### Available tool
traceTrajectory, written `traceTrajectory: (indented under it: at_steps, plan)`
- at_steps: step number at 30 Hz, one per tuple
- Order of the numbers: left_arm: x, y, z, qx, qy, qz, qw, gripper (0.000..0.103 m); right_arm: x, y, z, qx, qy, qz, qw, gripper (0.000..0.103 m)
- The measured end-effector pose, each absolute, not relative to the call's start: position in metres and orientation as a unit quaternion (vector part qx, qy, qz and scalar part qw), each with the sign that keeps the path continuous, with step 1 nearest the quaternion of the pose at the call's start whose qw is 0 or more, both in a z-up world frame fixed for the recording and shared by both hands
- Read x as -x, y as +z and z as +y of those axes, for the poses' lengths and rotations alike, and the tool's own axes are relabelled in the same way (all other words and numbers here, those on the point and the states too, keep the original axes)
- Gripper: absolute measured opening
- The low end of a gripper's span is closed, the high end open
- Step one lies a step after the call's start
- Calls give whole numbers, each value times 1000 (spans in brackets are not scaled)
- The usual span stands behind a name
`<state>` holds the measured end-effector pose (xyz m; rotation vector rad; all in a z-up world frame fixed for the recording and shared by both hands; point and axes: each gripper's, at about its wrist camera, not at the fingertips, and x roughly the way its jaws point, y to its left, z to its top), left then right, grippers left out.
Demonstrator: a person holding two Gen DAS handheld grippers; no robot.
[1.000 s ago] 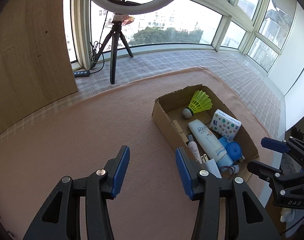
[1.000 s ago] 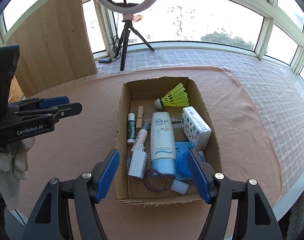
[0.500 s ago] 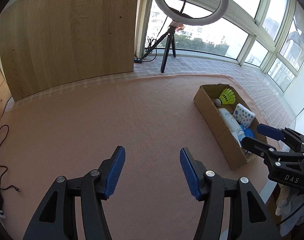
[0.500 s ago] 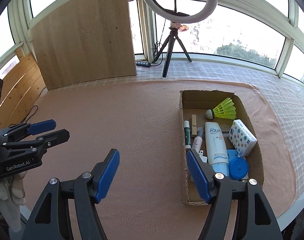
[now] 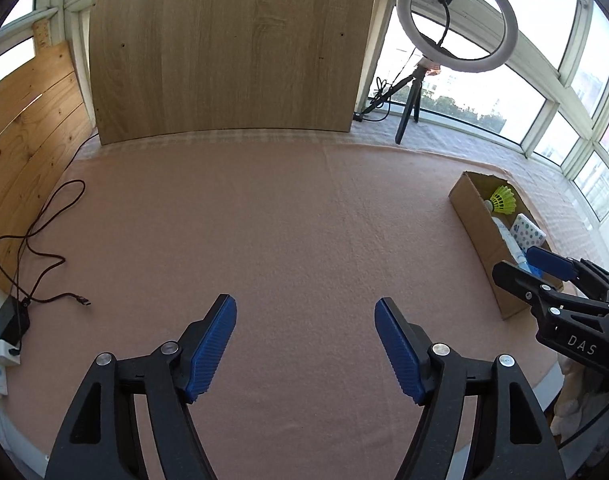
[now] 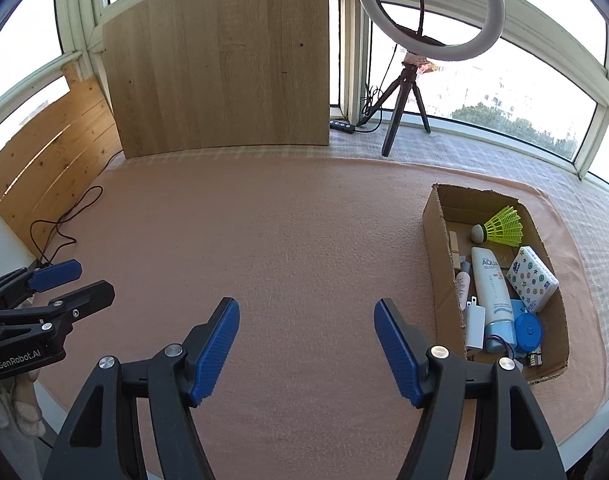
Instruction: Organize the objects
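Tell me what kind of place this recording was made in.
Probably an enclosed balcony or sunroom at home, set up for filming: curved windows overlooking buildings, a ring light on a tripod, and a pink blanket under a cardboard box of household items.

Open right tongs (image 6: pixel 306 330) over pink cloth (image 6: pixel 304 232), cardboard box (image 6: pixel 436 248) at right

A sunlit bay of windows (image 6: pixel 504 92) curves around a platform covered by a pink blanket (image 5: pixel 264 220). A wooden board (image 5: pixel 228 48) leans against the glass. A ring light (image 6: pixel 430 8) stands on a tripod (image 6: pixel 404 108). A black cable (image 5: pixel 36 248) trails at the left edge.
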<state>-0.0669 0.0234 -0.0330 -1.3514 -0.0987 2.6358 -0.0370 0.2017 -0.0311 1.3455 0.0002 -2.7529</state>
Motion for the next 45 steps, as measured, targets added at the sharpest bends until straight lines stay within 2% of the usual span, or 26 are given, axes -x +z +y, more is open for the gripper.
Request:
traceTrajectory:
  at_steps: [11, 45]
  plan:
    - [54, -32, -6, 457, 887, -37, 58, 84, 37, -35, 179, -437, -899, 12, 33, 74]
    - [56, -17, -2, 440, 897, -20, 35, 86, 29, -22, 176, -417, -909, 22, -17, 74]
